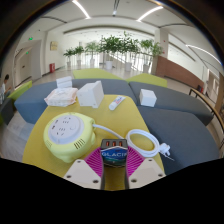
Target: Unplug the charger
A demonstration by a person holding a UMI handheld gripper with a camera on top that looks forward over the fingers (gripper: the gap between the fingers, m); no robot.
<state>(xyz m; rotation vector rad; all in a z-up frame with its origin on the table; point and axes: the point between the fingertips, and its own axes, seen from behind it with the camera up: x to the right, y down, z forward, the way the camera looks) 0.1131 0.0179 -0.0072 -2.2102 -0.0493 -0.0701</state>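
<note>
Gripper clamped on the black charger, white cable trailing off to one side.

The gripper (113, 166) holds the charger (113, 157) between its pink pads, both fingers pressing on its sides. The charger sits just ahead on the yellow table (120, 118), beside the round power strip (67, 136); its cable (146, 144) loops away opposite. Whether it is still plugged in cannot be told.

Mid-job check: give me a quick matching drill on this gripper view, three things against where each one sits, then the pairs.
Things:
1. black charger
2. round yellow-green power strip
3. coiled white cable

Places:
A. on the yellow table, ahead of the fingers and to the right
B. between the gripper fingers
C. on the table, ahead and to the left

Pairs: 1-B, 2-C, 3-A
</note>
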